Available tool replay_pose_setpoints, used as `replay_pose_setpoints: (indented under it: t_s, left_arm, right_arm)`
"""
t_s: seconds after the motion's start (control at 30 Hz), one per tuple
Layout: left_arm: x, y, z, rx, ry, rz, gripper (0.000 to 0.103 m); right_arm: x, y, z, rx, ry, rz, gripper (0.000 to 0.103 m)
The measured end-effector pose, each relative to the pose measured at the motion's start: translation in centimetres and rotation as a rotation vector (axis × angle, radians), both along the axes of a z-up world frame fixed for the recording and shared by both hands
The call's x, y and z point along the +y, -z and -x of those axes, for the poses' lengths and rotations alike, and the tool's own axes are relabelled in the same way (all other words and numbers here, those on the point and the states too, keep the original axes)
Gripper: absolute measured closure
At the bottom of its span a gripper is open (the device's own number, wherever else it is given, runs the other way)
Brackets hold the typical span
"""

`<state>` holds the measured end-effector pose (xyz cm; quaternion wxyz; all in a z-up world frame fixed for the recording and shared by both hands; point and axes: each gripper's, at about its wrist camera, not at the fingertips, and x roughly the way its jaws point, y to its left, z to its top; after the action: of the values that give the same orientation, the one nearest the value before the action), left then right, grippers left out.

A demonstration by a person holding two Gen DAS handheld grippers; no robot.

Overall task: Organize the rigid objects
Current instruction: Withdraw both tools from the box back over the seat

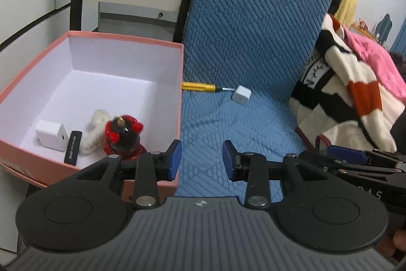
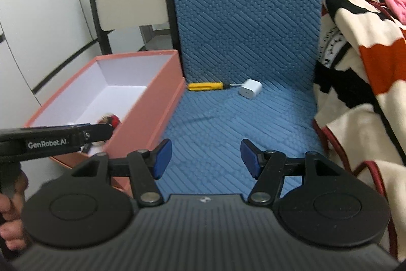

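Observation:
A pink box [image 1: 30, 156] with a white inside sits at the left of a blue seat cushion [image 1: 228, 123]. Inside it lie a white charger [image 1: 50, 135], a black stick [image 1: 72, 147], a white fuzzy piece [image 1: 97, 131] and a red-and-black figurine [image 1: 124, 137]. A yellow screwdriver [image 1: 199, 86] and a white cube charger [image 1: 241, 95] lie at the back of the seat; both also show in the right wrist view, the screwdriver [image 2: 205, 86] and the cube [image 2: 250, 89]. My left gripper [image 1: 202, 160] is open and empty beside the box's right wall. My right gripper [image 2: 206, 159] is open and empty over the seat.
A striped blanket [image 1: 350, 103] and pink cloth [image 1: 373, 55] pile up at the right of the seat. The blue backrest [image 1: 253, 17] rises behind the objects. A white wall and a beige chair back stand to the left. The left gripper's side [image 2: 50, 141] reaches over the box [image 2: 142, 118].

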<state>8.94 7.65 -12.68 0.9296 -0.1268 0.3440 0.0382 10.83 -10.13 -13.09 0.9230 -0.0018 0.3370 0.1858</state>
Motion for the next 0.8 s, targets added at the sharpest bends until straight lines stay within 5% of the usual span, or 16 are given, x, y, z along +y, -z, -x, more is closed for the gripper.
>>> replay_pose_setpoints:
  t_s: [0.4, 0.6, 0.8]
  left_arm:
    - [-3.7, 2.6, -1.3, 0.069, 0.035, -0.068, 0.062]
    - [-4.7, 2.7, -5.2, 0.086, 0.095, -0.122, 0.062]
    - [-4.2, 2.2, -11.0, 0.116, 0.144, -0.083, 0.062]
  right_arm:
    - [-3.7, 4.0, 0.4, 0.023, 0.064, -0.009, 0.04]
    - [-4.2, 3.8, -1.4, -0.008, 0.093, -0.067, 0.039]
    - [-3.1, 4.5, -4.2, -0.002, 0.067, -0.061, 0.039]
